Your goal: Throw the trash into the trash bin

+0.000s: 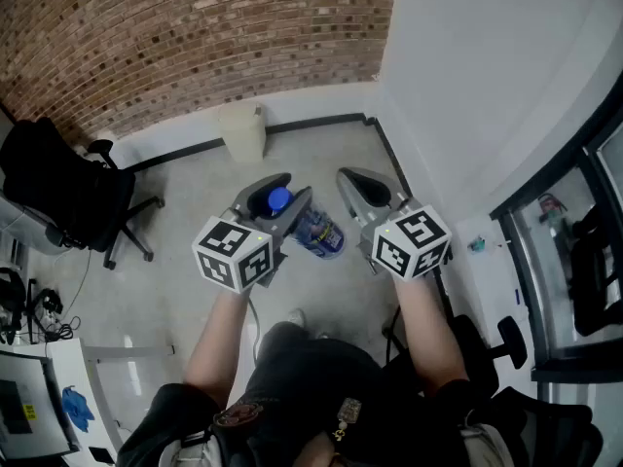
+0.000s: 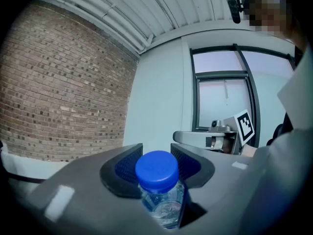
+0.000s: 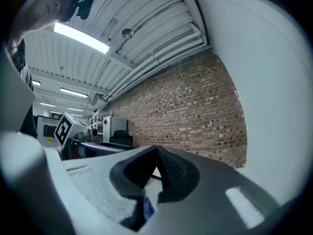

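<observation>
A clear plastic bottle (image 1: 318, 232) with a blue cap (image 1: 279, 199) is held level over the floor, with my left gripper (image 1: 275, 196) shut on its neck. In the left gripper view the cap (image 2: 156, 169) sits between the dark pads (image 2: 125, 166), and the bottle's body (image 2: 165, 208) hangs below. My right gripper (image 1: 362, 189) is beside it to the right, with its jaws together and nothing in them. The right gripper view shows the pads (image 3: 170, 169) meeting at their tips. A beige trash bin (image 1: 243, 130) stands ahead on the floor against the brick wall.
A black office chair (image 1: 60, 189) stands at the left. A desk with cables (image 1: 34, 358) is at the lower left. A white wall (image 1: 467, 76) and a glass door (image 1: 574, 251) close the right side. The black skirting (image 1: 321, 121) runs behind the bin.
</observation>
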